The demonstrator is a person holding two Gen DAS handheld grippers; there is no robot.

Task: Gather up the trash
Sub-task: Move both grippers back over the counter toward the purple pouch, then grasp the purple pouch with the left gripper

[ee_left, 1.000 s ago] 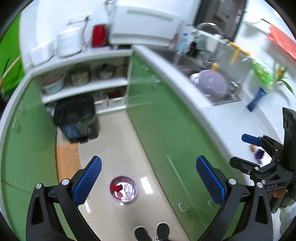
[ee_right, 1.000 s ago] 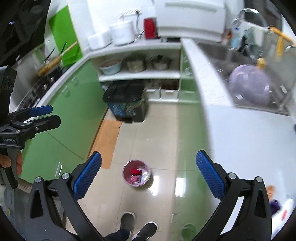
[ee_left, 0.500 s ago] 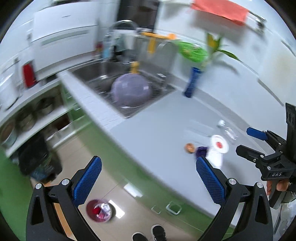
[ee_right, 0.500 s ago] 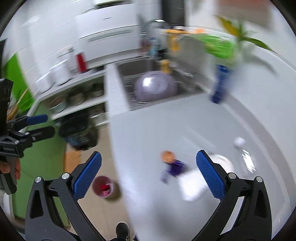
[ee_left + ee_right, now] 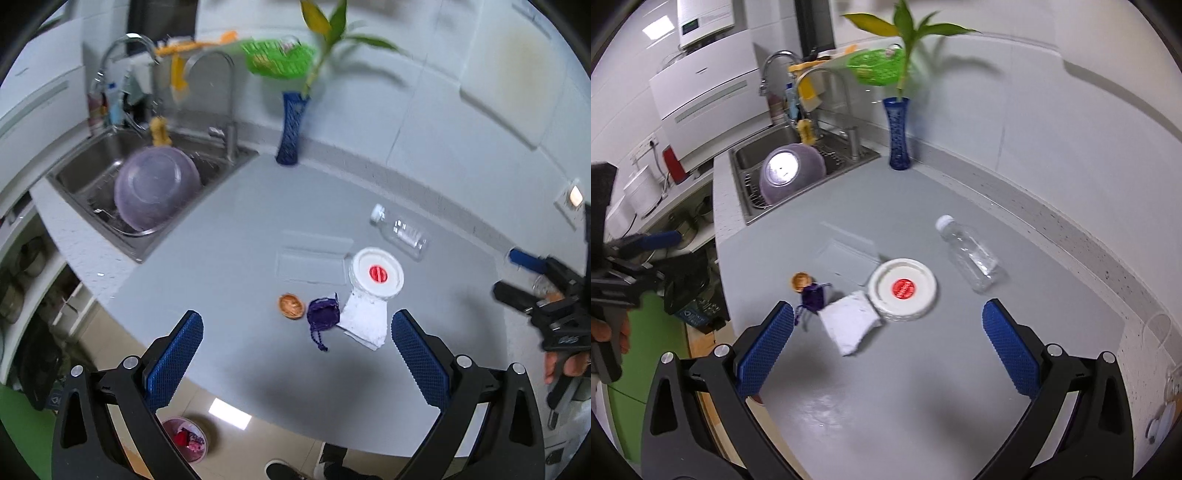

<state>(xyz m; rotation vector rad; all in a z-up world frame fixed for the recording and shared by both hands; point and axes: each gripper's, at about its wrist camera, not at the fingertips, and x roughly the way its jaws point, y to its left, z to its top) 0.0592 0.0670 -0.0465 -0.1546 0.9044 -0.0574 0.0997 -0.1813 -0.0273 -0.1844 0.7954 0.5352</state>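
Observation:
Trash lies on the grey counter (image 5: 229, 332): an empty clear bottle (image 5: 400, 232) (image 5: 969, 254) on its side, a white round lid with a red sticker (image 5: 376, 275) (image 5: 903, 288), a white crumpled paper (image 5: 364, 321) (image 5: 849, 323), a purple pouch (image 5: 323, 314) (image 5: 812, 295), an orange nut-like shell (image 5: 291, 305) (image 5: 800, 280) and a clear flat wrapper (image 5: 310, 254) (image 5: 846, 254). My left gripper (image 5: 293, 354) hovers open over the counter's near edge, nothing between its fingers. My right gripper (image 5: 886, 352) is open too, above the counter just short of the paper and lid.
A sink (image 5: 88, 173) with an upturned purple bowl (image 5: 155, 186) (image 5: 790, 171) lies at the back left, a blue vase (image 5: 290, 133) (image 5: 897, 134) with a plant by the wall. A pink bin (image 5: 184, 439) with scraps stands on the floor below. A hand (image 5: 565, 365) holds the other gripper.
Both views swung up from the kitchen floor and pink bin to the counter, and closed in on the trash there. Both grippers stayed open.

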